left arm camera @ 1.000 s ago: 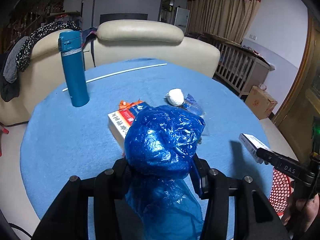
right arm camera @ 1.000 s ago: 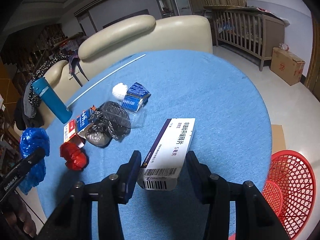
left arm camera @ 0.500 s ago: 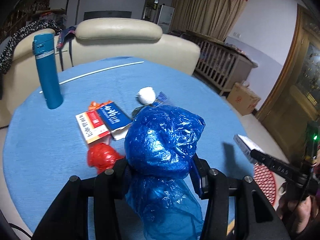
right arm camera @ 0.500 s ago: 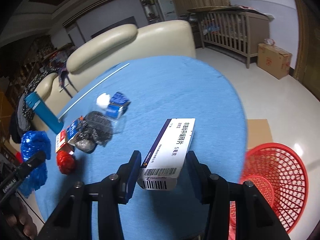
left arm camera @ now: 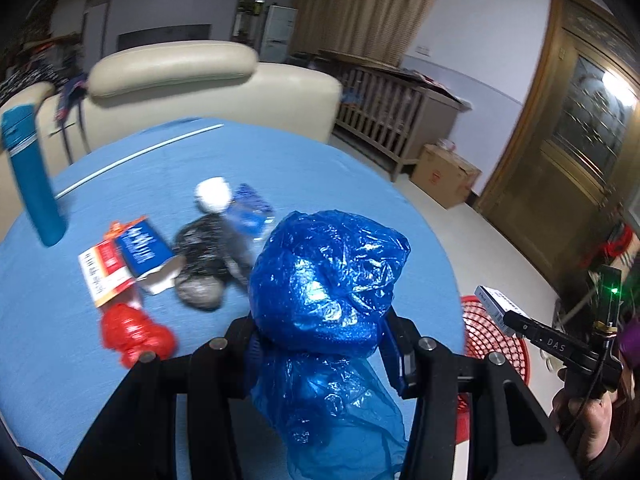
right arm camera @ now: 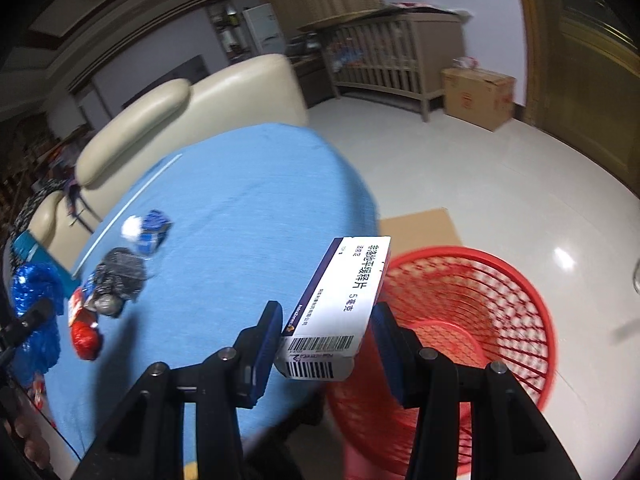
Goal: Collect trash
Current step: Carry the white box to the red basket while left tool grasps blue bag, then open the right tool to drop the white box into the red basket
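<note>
My left gripper (left arm camera: 324,344) is shut on a crumpled blue plastic bag (left arm camera: 328,276), held above the round blue table (left arm camera: 280,168). My right gripper (right arm camera: 326,340) is shut on a white medicine box (right arm camera: 340,300) with a barcode end, held past the table's edge, over the near rim of a red mesh trash basket (right arm camera: 460,320) on the floor. On the table lie a red crumpled bag (left arm camera: 134,334), a dark wadded bag (left arm camera: 208,256), a red-and-blue carton (left arm camera: 124,256), a white paper ball (left arm camera: 212,194) and a blue wrapper (left arm camera: 252,208).
A teal bottle (left arm camera: 32,172) stands at the table's left, with a white rod (left arm camera: 136,154) lying behind it. Cream armchairs (left arm camera: 180,76) ring the far side. A cardboard sheet (right arm camera: 420,228) lies on the floor beside the basket. A cardboard box (right arm camera: 478,98) and a wooden crib (right arm camera: 392,56) stand further off.
Both grippers swung to the right with their loads. The basket has come into full view under the medicine box. The red crumpled bag emerged from behind the blue bag.
</note>
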### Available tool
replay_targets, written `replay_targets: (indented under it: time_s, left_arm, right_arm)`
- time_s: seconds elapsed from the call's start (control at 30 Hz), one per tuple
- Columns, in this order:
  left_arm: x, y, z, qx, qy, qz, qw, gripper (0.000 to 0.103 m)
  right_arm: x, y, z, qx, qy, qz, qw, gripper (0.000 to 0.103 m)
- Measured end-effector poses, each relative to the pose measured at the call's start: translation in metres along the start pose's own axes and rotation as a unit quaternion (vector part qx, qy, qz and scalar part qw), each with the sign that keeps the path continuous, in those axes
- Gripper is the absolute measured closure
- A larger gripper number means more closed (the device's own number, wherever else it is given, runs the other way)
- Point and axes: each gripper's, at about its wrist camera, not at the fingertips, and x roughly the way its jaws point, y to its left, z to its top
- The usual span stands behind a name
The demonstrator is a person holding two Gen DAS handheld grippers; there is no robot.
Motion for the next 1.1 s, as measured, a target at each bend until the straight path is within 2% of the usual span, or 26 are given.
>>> replay_targets:
  time_s: [0.27, 0.5, 0.8, 1.1]
  left_arm:
    - [0.016, -0.060, 0.001, 0.058, 0.014, -0.045, 0.9972, 0.052]
    - [0.026, -0.117, -0.010, 0.109, 0.036, -0.082, 0.9900, 0.052]
    - [0.044, -0.169, -0.016, 0.154, 0.053, -0.112, 0.9802, 0.052]
    - [0.063, -0.190, -0.021, 0.169, 0.074, -0.123, 0.9751, 0.052]
  right_arm:
    - [-0.010, -0.060, -0.014, 0.036, 0.004, -0.052, 0.998, 0.054]
    - [-0.005, -0.087, -0.023, 0.053, 0.017, -0.071, 0.996, 0.054]
    - [0.006, -0.097, -0.027, 0.069, 0.032, -0.069, 0.995, 0.053]
    - [0.013, -0.106, -0.027, 0.079, 0.035, -0.055, 0.995, 0.049]
